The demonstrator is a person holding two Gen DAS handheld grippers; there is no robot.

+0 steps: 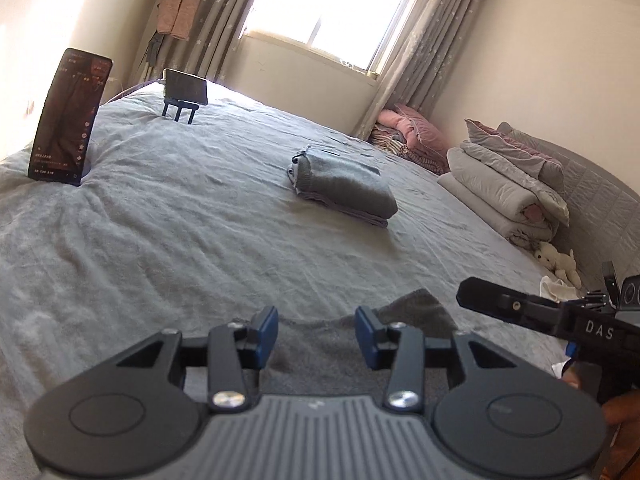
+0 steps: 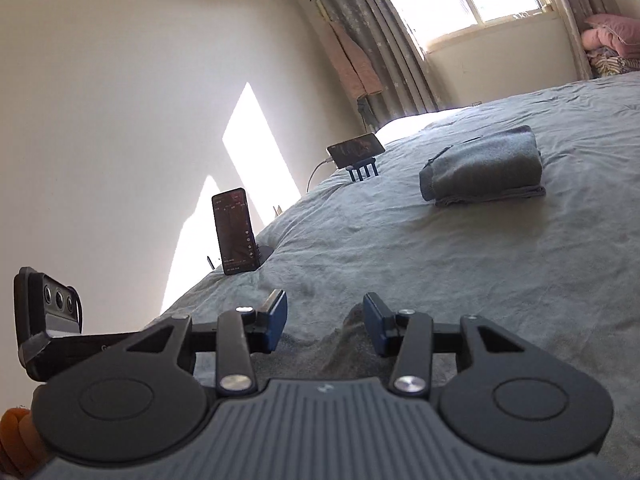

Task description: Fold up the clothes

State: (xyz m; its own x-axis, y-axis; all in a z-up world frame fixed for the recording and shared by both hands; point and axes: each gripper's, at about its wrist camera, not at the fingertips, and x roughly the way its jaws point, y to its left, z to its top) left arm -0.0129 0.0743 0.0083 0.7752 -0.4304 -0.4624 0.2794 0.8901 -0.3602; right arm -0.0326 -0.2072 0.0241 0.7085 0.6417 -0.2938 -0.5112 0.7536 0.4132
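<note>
Left gripper (image 1: 317,338) at bottom centre of the left wrist view, jaws spread apart, nothing pinched. A dark grey garment (image 1: 416,312) lies flat on the bed just under and ahead of the blue pads (image 1: 267,326), its edge running toward lower right of frame. Can't tell if the pads touch the cloth.

Right gripper (image 2: 325,328) at bottom centre of the right wrist view, jaws likewise apart, empty. The same dark grey garment (image 2: 352,344) bunches up into a small peak between its fingers, close to the right-hand pad; contact unclear.

In the left wrist view the right gripper's black body pokes in at the right edge, lettering "DAS" on it. In the right wrist view the left gripper's body sits at lower left.

Grey bedsheet (image 1: 180,232) wrinkled, fills mid frame. Further out, centre of the left wrist view, a folded stack of clothes (image 1: 344,190), grey on top, well apart from both grippers. A phone (image 1: 70,116) stands upright at mid left; a second phone on a stand (image 1: 186,90) sits further back, upper left. Folded quilts and pillows (image 1: 508,184) at right, small white plush toy (image 1: 558,262) beside them. Window with grey curtains (image 1: 332,8) at the top.
</note>
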